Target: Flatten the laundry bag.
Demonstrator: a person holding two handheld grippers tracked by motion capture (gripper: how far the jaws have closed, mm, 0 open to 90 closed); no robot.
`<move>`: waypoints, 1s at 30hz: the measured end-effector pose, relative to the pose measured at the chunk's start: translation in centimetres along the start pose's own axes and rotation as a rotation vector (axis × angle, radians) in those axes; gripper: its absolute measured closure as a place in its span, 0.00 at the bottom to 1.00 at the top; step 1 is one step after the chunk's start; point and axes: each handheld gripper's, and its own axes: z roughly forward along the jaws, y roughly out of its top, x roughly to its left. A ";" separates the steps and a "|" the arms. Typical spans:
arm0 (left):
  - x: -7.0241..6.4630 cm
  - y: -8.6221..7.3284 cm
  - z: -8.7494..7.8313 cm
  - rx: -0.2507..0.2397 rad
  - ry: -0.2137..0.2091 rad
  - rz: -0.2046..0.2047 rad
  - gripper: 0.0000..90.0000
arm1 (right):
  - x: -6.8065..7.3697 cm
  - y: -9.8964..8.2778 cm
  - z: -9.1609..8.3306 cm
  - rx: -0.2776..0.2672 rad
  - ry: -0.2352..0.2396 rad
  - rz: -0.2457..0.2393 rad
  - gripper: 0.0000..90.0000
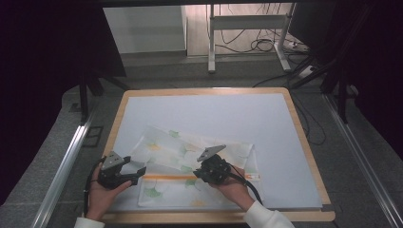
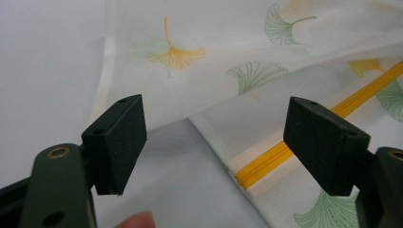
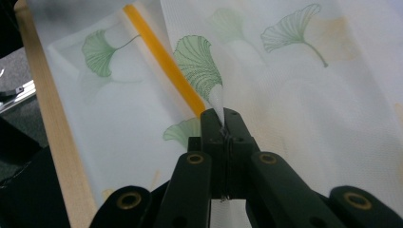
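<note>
On the white table mat (image 1: pixel 199 109) lies the ginkgo-print mesh bag (image 1: pixel 166 142) with its orange zipper (image 1: pixel 166 177); my right claw (image 3: pixel 222 124) pinches its fabric, my left claw (image 2: pixel 214 142) gapes beside its corner.

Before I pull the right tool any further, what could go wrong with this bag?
1. The right tool pinches only a thin fold of the white mesh leaf-print bag; it may slip out.
2. The left tool is open and holds nothing, so the whole bag may drag across the pale blue mat.
</note>
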 end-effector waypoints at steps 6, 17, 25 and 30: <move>0.0 0.0 0.0 0.007 0.001 -0.002 0.25 | -1.1 0.3 -0.7 -0.026 -0.015 0.030 0.98; 0.0 0.0 0.3 0.014 0.005 0.003 0.25 | -3.1 0.8 -2.8 -0.092 -0.040 0.059 0.98; -0.1 0.0 0.4 0.021 0.005 0.012 0.25 | -4.1 0.8 -3.2 -0.104 -0.050 0.072 0.98; -0.1 0.0 0.5 0.027 0.004 0.017 0.25 | -4.8 0.9 -3.4 -0.113 -0.063 0.076 0.98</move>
